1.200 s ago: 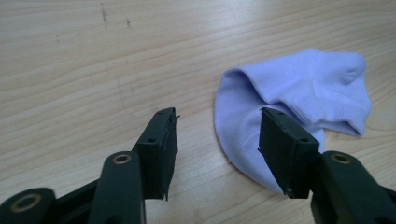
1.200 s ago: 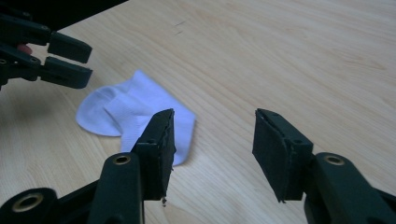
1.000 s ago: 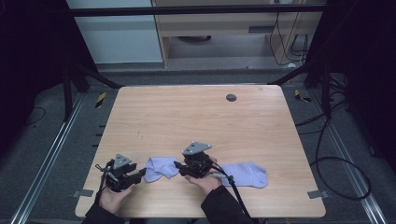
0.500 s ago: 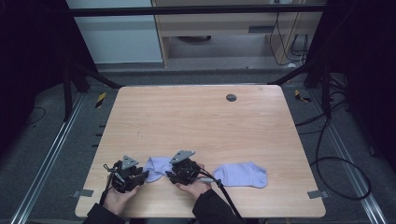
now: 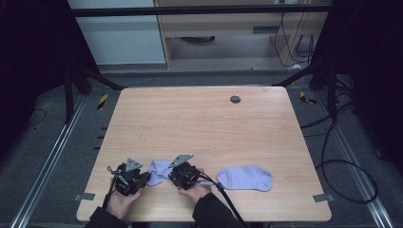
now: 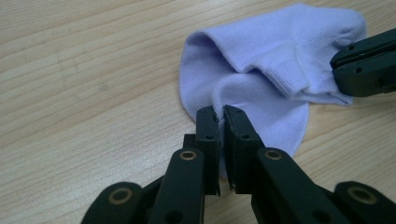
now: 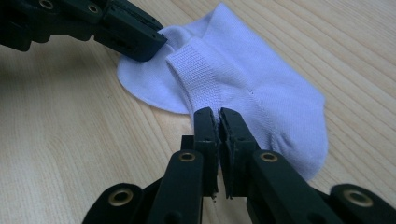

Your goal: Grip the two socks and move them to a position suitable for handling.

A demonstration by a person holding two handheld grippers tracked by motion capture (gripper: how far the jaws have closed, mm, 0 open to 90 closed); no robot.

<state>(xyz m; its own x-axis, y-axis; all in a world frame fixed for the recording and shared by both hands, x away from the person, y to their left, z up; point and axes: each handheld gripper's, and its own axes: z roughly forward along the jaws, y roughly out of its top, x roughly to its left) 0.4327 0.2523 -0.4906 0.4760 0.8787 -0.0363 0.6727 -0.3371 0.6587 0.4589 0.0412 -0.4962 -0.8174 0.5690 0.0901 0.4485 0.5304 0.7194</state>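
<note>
Here, item one: a pale wood-grain rectangular worktop (image 5: pixel 204 137), with a small dark round disc (image 5: pixel 235 99) set near its far edge. Item two: a lilac knitted ankle sock (image 5: pixel 245 177), lying flat near the front edge, to the right of the hands and apart from both tools. Item three: a second lilac ankle sock with a ribbed cuff (image 5: pixel 158 171), crumpled on the worktop near the front edge, between the two tools; seen again in the left gripper view (image 6: pixel 261 79) and the right gripper view (image 7: pixel 243 88). Item four: the left hand-held gripper (image 5: pixel 138 178), black, two-jawed; its jaws have just been closing and now stand pinched together on the near edge of the crumpled sock (image 6: pixel 222 122). Item five: the right hand-held gripper (image 5: pixel 172 175), same make, with a grey three-cornered plate on top; its jaws have likewise just been closing and now grip the sock at the ribbed cuff (image 7: pixel 217 122).
</note>
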